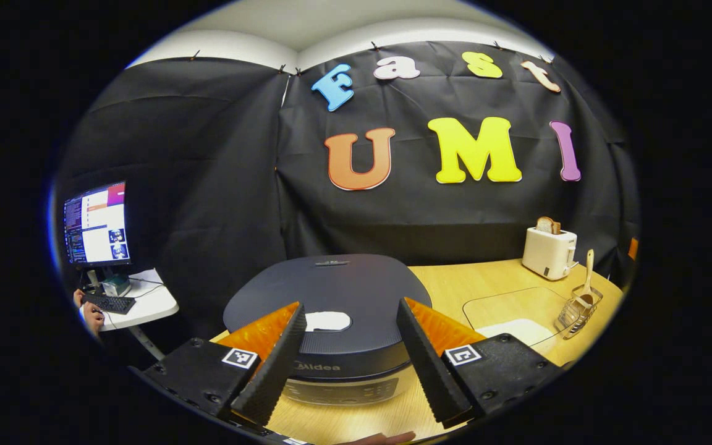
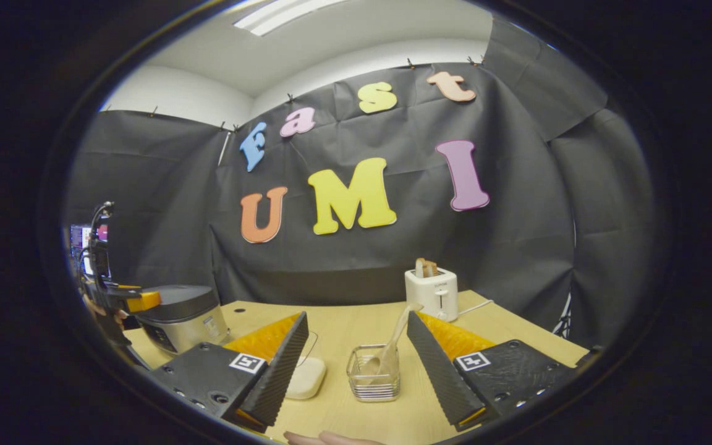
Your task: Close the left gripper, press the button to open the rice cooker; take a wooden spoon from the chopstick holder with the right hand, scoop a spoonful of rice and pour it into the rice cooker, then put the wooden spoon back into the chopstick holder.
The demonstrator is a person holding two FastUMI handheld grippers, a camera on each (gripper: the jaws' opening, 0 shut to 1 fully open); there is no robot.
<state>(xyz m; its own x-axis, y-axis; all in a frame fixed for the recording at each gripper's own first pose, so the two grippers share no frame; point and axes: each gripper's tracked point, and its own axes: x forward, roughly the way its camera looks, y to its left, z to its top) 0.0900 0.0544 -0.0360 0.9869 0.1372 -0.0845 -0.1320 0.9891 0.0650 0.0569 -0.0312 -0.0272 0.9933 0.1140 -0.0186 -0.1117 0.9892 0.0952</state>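
- Hanging over the front of the rice cooker (image 1: 331,309), the left claw (image 1: 350,364) has its fingers spread wide with nothing between them.
- Between those fingers, in the left gripper view, lies the cooker's dark lid, shut, with a pale button (image 1: 327,321) near its front edge; the fingers do not touch it.
- The cooker stands on a wooden desk (image 1: 455,284).
- Farther right on the desk sits a wire holder (image 1: 578,312) with a wooden spoon (image 1: 588,272) standing in it, handle up.
- Behind the holder stands a white toaster (image 1: 549,250) with bread in its slot.
- A clear mat lies flat on the desk between cooker and holder.
- At far left a monitor (image 1: 96,224) and keyboard rest on a small white table, with a hand at the keyboard.
- The right claw (image 2: 356,371) is also spread wide and empty, held above the desk.
- Between its fingers, in the right gripper view, stands the holder (image 2: 373,372) with the spoon (image 2: 393,343) leaning in it, apart from both fingers.
- Just beside the holder, to the left, lies a white dish (image 2: 306,377), partly hidden by a finger.
- The toaster (image 2: 432,292) stands beyond; the cooker (image 2: 183,315) sits at far left, with the other claw in front of it.
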